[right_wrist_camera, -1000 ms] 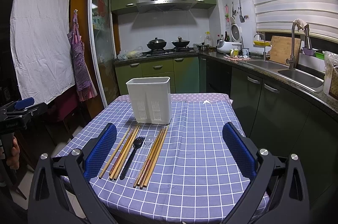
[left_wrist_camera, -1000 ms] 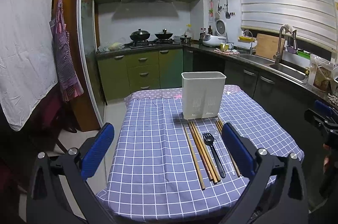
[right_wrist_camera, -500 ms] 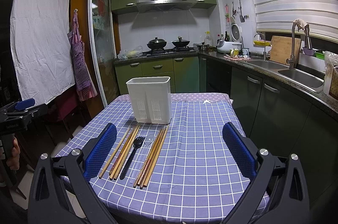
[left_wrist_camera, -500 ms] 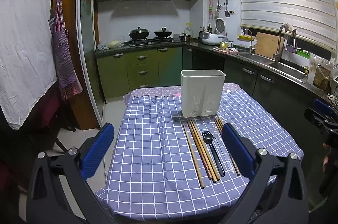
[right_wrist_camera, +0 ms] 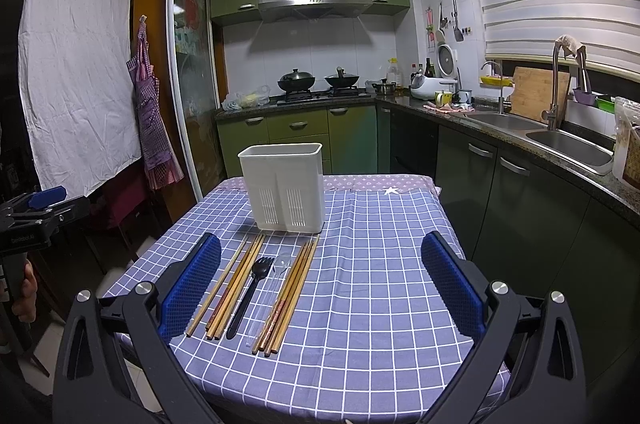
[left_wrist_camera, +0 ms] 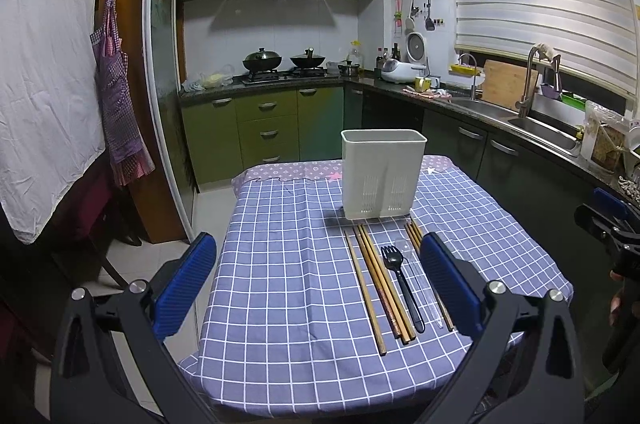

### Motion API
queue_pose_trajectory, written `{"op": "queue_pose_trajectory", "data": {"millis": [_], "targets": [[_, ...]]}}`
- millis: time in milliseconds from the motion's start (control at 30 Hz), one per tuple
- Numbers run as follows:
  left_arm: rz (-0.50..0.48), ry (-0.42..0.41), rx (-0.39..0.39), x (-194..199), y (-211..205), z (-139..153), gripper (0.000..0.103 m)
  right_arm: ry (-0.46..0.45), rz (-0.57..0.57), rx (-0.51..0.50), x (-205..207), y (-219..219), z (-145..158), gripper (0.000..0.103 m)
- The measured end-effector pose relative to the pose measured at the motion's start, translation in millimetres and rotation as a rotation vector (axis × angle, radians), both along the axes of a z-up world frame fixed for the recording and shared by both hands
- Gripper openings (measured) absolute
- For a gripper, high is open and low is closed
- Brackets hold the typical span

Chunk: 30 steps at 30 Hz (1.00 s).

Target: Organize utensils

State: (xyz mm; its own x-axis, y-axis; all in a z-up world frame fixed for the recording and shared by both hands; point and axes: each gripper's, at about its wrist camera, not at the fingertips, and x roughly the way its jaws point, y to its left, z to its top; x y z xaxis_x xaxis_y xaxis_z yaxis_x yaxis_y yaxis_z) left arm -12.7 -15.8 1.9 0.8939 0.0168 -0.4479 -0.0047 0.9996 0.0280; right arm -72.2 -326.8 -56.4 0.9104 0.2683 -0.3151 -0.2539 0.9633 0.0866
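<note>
The left tool (left_wrist_camera: 318, 274) is hovering over the near edge of the table (left_wrist_camera: 280, 264), its blue-padded fingers (left_wrist_camera: 184, 280) spread wide and gripping nothing. The right tool (right_wrist_camera: 320, 282) is hanging over the same table from the other side, likewise spread wide and empty. The utensils are lying in a row on the checked cloth, pointing toward a white holder (right_wrist_camera: 285, 193) that is standing upright beyond their far ends. In the left view the chopsticks (left_wrist_camera: 374, 280), the black fork (left_wrist_camera: 400, 284) and the clear spoon (left_wrist_camera: 416, 276) are sitting ahead of the left tool, toward its right finger, which is covering part of the rightmost chopsticks. In the right view the same row is lying toward the right tool's left finger: a left group of chopsticks (right_wrist_camera: 230, 284), then the black fork (right_wrist_camera: 250, 290), the clear spoon (right_wrist_camera: 272, 284) and a right group of chopsticks (right_wrist_camera: 292, 288). Neither tool is touching any utensil.
</note>
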Motion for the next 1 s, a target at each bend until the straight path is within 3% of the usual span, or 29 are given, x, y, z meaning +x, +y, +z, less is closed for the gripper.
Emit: {"op": "queue_pose_trajectory", "data": {"millis": [600,800,1000], "targets": [[-0.012,0.025,-0.003,8.2,-1.4,-6.3,0.097,0.02,-0.014,-0.008,9.3,-0.1,-6.8,0.099],[-0.021,0.159,0.023,49.0,-10.0,-17.2,0.097,0.142,-0.026,-0.105,56.1,4.7,-11.9,0.099],[-0.05,0.319,0.028,102.7,-25.0,-40.2,0.097,0.355,0.015,-0.186,126.4,7.6,-31.6,0.099]]}}
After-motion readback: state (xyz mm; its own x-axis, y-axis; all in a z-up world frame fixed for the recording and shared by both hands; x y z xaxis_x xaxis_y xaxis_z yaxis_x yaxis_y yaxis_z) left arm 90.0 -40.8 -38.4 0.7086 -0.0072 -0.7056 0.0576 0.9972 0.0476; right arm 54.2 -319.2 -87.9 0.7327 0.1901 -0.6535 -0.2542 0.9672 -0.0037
